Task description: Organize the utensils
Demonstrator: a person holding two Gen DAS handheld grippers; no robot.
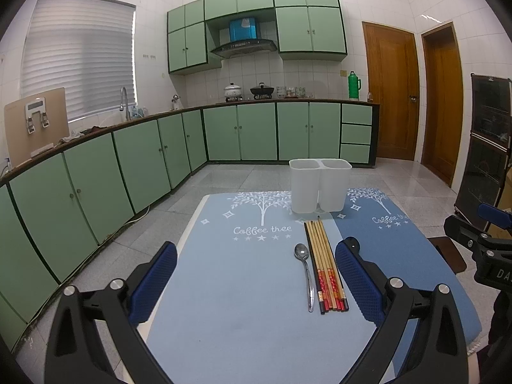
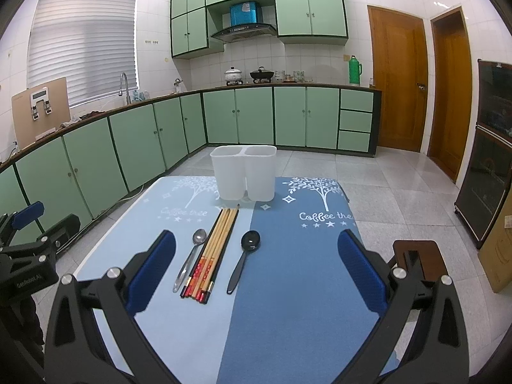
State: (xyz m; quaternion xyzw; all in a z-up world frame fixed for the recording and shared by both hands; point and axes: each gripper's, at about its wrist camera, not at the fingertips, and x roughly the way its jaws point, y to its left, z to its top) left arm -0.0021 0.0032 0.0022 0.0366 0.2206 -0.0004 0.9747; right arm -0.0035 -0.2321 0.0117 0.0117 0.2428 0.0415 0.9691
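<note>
Green cabinets (image 2: 134, 140) wrap around this tiled kitchen, a slatted blind (image 2: 83, 44) covers the window on the left, and two wooden doors (image 2: 396, 80) stand at the far right. Front and centre sits the bench (image 2: 288, 304), covered by a two-tone blue mat printed with white trees and the words "Coffee tree".

Starting at the left, the left gripper (image 1: 256, 284) hovers above the pale half of the mat, its blue-padded fingers (image 1: 153, 283) spread wide with nothing between them. Next comes the metal spoon (image 2: 190, 259), lying flat with its bowl pointing away toward the far end of the bench. Just beside it, on its right, lies the bundle of chopsticks (image 2: 214, 249), bamboo-coloured with red decorated ends nearest the cameras, packed side by side and straddling the seam where light blue meets dark. A small gap further right, the black spoon (image 2: 244, 257) rests on the dark half, bowl also pointing away.

Beyond the chopstick tips stands the white utensil holder (image 2: 244, 172), upright, its two compartments side by side; I cannot see inside either one. Over on the right, the right gripper (image 2: 256, 275) is held above the mat too, jaws wide apart and gripping nothing, with all three utensils lying ahead between its fingers in its own view.
</note>
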